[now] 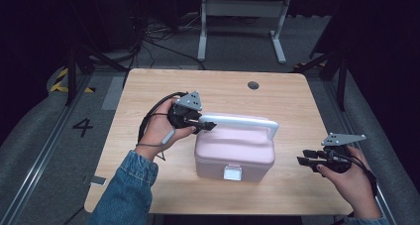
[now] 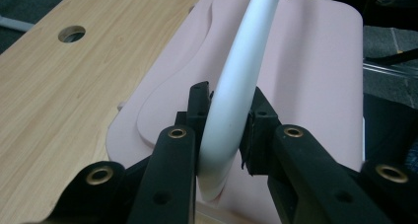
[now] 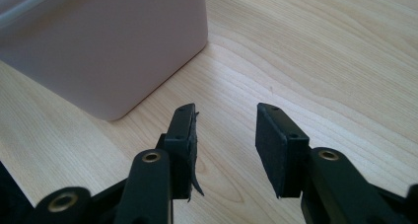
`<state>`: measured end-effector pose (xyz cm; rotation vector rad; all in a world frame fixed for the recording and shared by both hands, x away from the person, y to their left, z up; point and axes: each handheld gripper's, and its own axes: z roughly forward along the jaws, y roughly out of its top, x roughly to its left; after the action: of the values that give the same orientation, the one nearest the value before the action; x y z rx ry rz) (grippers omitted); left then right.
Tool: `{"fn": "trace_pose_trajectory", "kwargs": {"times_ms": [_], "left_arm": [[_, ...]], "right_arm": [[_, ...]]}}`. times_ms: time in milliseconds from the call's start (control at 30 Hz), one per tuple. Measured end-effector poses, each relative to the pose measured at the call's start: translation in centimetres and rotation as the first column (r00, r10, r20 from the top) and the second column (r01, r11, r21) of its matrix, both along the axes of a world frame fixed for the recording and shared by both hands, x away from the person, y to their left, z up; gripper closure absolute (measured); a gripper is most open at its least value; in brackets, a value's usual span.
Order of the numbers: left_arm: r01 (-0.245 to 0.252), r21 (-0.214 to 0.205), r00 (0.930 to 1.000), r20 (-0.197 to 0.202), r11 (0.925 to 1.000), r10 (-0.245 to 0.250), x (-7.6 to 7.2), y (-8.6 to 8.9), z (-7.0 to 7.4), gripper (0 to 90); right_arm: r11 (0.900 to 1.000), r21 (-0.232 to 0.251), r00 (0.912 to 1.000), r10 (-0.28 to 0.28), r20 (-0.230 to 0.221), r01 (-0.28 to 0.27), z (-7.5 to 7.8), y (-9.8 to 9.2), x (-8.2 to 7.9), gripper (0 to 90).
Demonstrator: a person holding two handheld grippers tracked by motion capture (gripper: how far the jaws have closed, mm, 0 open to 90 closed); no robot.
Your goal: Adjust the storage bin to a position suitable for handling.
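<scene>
The pink box sits near the middle of the table, slightly toward the person's side, with its lid closed and a white latch on the front wall facing the person. A white handle is raised upright over the lid, spanning it from left to right. The left gripper is clamped on the left end of the handle, just where it bends down toward the lid; in the left gripper view both black jaws press against the handle from either side, with the pink lid behind and below them. The left hand holds that gripper from the left of the box, a denim sleeve covering the forearm, and a black cable loops off the gripper's rear. The right gripper is to the right of the box, apart from it, low over the table near the right edge, held by the right hand. Its jaws are spread with nothing between them; in the right gripper view they point across bare wood with a corner of the box ahead to the left. A round hole lies in the table near the far edge
</scene>
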<state>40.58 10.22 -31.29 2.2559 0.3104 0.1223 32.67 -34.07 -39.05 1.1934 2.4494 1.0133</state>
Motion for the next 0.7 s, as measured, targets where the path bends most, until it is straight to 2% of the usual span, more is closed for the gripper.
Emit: {"fn": "trace_pose_trajectory", "kwargs": {"times_ms": [400, 567, 700], "left_arm": [[0.008, 0.003, 0.9998, -0.016, 1.0000, -0.008, 0.1, -0.1, 1.2, 80.0], [-0.005, -0.004, 0.9996, -0.029, 1.0000, 0.004, 0.4, 0.0, 1.8, 79.8], [-0.011, 0.002, 0.9995, -0.031, 0.9999, 0.011, 0.6, -0.1, 2.3, 79.6]], "right_arm": [[0.9999, 0.005, 0.9998, 0.014, 0.017, -0.015, 0.6, 0.2, -0.2, 59.4], [0.9990, 0.030, 0.9987, 0.032, 0.039, -0.034, 1.2, 0.1, -0.7, 54.6], [0.9983, 0.024, 0.9957, 0.052, 0.077, -0.054, 2.1, 0.4, -1.0, 52.2]]}}
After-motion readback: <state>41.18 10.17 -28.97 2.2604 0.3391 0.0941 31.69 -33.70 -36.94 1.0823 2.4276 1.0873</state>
